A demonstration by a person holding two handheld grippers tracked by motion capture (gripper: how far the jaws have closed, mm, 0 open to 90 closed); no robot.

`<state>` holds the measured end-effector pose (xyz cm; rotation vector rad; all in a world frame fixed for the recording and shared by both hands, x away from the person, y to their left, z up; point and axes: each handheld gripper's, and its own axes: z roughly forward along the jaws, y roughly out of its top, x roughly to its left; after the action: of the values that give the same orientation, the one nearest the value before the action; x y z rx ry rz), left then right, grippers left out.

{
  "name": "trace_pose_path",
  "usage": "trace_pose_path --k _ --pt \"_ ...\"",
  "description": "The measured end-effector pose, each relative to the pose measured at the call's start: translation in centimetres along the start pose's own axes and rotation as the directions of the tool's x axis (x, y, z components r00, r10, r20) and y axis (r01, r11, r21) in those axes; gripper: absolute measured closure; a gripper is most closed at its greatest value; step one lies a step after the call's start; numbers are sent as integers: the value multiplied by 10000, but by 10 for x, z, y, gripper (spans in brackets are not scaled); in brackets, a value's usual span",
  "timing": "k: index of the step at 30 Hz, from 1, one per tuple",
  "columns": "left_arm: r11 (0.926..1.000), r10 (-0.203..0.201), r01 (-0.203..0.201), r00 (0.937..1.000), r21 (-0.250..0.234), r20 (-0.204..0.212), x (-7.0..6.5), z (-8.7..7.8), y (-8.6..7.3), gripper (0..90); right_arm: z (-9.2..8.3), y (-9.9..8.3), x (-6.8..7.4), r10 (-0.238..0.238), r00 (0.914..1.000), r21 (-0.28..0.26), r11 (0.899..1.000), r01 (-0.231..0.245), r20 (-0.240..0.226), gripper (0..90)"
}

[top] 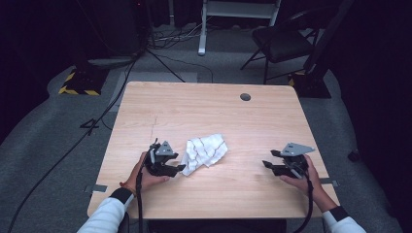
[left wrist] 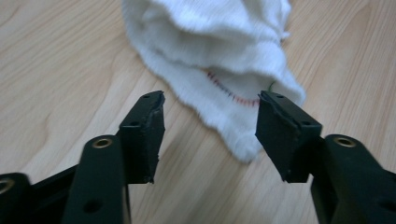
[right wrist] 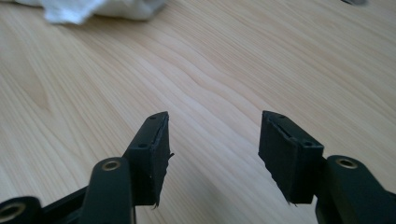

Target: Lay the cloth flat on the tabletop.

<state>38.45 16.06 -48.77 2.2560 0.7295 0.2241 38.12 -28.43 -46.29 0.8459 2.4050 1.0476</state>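
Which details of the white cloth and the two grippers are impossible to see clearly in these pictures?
- White cloth, high view: too small to tell how many layers it has or how it is folded.
- Cloth, left gripper view: its far part is cut off by the top edge, and its underside is hidden.
- Cloth, right gripper view: the top edge leaves just a blurred corner.
- Left gripper, high view: too small to tell whether the jaws touch the cloth.

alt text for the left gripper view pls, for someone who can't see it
A crumpled white towel with a thin red stitched line lies on a light wooden table, one corner reaching toward the camera. The left tongs stand open around that corner, their two black jaws on either side, not pressing on it.
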Motion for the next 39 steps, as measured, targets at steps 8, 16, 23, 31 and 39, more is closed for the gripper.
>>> trace_pose_path --k 8,16,23,31,39 --pt "9978 539 -563 9964 356 647 -12 20 15 618 46 42 44 -1164 9851 -231 9932 1144 -1268 457" --pt "9955 803 -836 9943 451 699 -18 29 21 642 76 60 68 -1715 9698 -315 9852 1685 -1734 480" --pt "9954 860 -890 9933 367 767 -18 29 19 628 103 73 79 -1946 9633 -267 9808 1930 -1849 430" --pt "9947 931 -963 9924 363 804 -17 29 19 617 130 80 86 -2006 9687 39 9791 2034 -1462 511" --pt "9929 1079 -1115 9910 421 796 -17 28 18 638 123 80 81 -2231 9672 153 9739 2265 -1217 766"
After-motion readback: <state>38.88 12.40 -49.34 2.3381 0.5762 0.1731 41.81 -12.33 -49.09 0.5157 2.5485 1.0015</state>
